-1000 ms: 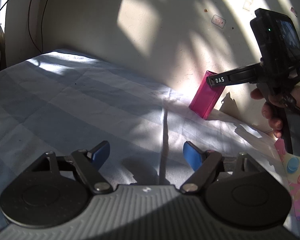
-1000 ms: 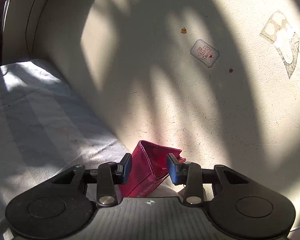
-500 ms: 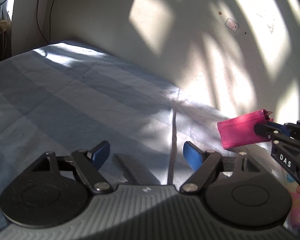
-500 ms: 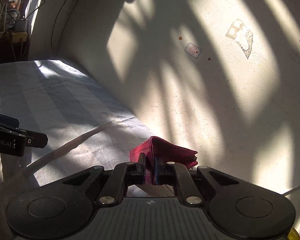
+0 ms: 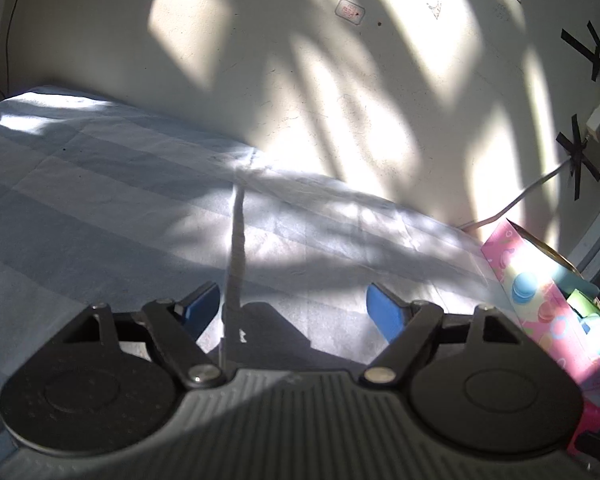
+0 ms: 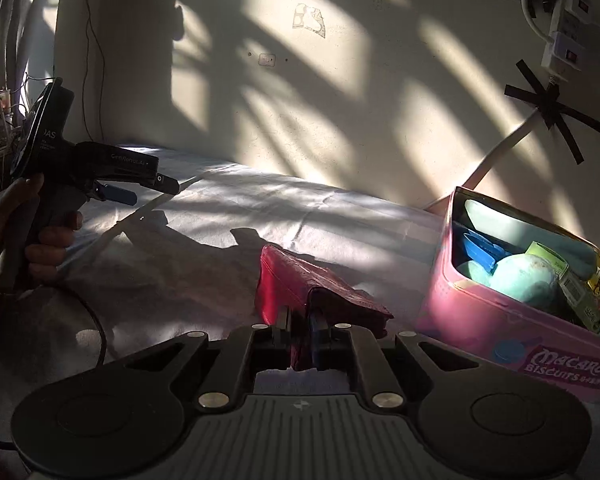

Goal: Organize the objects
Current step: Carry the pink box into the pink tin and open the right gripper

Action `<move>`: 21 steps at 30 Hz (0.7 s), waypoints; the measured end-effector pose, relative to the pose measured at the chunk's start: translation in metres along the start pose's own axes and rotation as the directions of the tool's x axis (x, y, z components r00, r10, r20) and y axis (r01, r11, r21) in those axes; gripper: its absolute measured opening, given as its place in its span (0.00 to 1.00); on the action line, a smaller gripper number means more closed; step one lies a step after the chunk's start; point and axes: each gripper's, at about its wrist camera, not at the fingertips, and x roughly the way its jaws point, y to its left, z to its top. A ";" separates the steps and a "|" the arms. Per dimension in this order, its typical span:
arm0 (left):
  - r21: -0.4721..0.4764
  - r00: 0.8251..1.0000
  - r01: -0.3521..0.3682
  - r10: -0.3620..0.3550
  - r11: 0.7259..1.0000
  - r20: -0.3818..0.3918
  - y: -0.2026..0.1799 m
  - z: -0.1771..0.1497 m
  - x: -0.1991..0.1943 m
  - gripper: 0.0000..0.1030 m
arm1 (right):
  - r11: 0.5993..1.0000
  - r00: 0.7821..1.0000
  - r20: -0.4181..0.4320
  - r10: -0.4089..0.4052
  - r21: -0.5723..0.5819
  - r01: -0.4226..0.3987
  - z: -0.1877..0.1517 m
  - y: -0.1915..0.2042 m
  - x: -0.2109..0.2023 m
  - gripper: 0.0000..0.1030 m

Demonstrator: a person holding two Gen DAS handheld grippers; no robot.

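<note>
In the right wrist view my right gripper [image 6: 300,336] is shut on a magenta wallet [image 6: 296,284], pinching its near edge; the rest sticks out ahead, above the pale bedsheet [image 6: 228,216]. Right beside it stands a pink biscuit tin [image 6: 496,320], open, with several blue and green items inside. Far left, a hand holds my left gripper [image 6: 152,192] above the sheet. In the left wrist view the left gripper [image 5: 292,304] stands open with nothing between its blue pads. The tin [image 5: 536,300] is at that view's right edge.
A cream wall [image 6: 320,100] runs behind the bed. A white cable [image 6: 500,152] taped with black crosses drops to a power strip [image 6: 564,36] above the tin. A pale strap [image 5: 236,248] lies across the sheet. Cluttered wires stand at far left [image 6: 0,120].
The right gripper closed on the wallet by the wall and carried it rightward to beside the tin. The left view swung right, bringing the tin in; its jaws stayed open.
</note>
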 end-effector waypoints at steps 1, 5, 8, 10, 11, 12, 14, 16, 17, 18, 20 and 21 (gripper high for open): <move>0.019 0.999 0.035 -0.035 0.999 -0.012 -0.005 -0.002 0.000 0.80 | 1.000 1.000 -0.010 -0.015 0.006 0.015 -0.007 -0.005 -0.005 0.05; 0.073 0.990 0.138 -0.135 0.988 -0.042 -0.022 -0.009 -0.001 0.80 | 0.995 0.998 0.000 -0.066 0.072 0.066 -0.024 -0.027 -0.022 0.22; 0.081 0.977 0.204 -0.197 0.976 -0.084 -0.036 -0.011 0.000 0.80 | 0.988 0.998 0.020 -0.054 0.149 0.050 -0.030 -0.040 -0.030 0.29; 0.110 0.966 0.246 -0.234 0.963 -0.115 -0.050 -0.014 0.000 0.80 | 0.984 0.999 0.027 -0.044 0.173 0.038 -0.033 -0.043 -0.030 0.30; 0.136 0.961 0.261 -0.244 0.956 -0.127 -0.057 -0.016 0.000 0.80 | 0.983 0.999 0.032 -0.035 0.181 0.028 -0.033 -0.044 -0.028 0.31; 0.162 0.958 0.273 -0.252 0.948 -0.138 -0.065 -0.018 0.001 0.80 | 0.983 0.999 0.033 -0.027 0.183 0.021 -0.035 -0.042 -0.027 0.32; 0.190 0.948 0.300 -0.271 0.935 -0.164 -0.080 -0.020 0.003 0.81 | 0.985 0.999 0.030 -0.011 0.175 0.005 -0.037 -0.038 -0.024 0.34; 0.194 0.934 0.335 -0.298 0.922 -0.195 -0.094 -0.021 0.007 0.81 | 0.986 1.000 0.030 0.008 0.169 -0.013 -0.040 -0.035 -0.022 0.36; 0.196 0.923 0.361 -0.319 0.912 -0.215 -0.103 -0.022 0.009 0.81 | 0.985 0.999 0.030 0.016 0.169 -0.021 -0.040 -0.035 -0.020 0.36; 0.199 0.915 0.379 -0.334 0.904 -0.229 -0.111 -0.023 0.010 0.81 | 0.985 0.999 0.029 0.026 0.172 -0.030 -0.041 -0.033 -0.019 0.36; 0.194 0.894 0.417 -0.362 0.888 -0.263 -0.125 -0.026 0.013 0.80 | 0.983 0.999 0.027 0.033 0.178 -0.037 -0.041 -0.033 -0.015 0.36; 0.188 0.882 0.436 -0.376 0.880 -0.284 -0.131 -0.028 0.016 0.80 | 0.983 0.999 0.027 0.035 0.182 -0.039 -0.041 -0.034 -0.014 0.36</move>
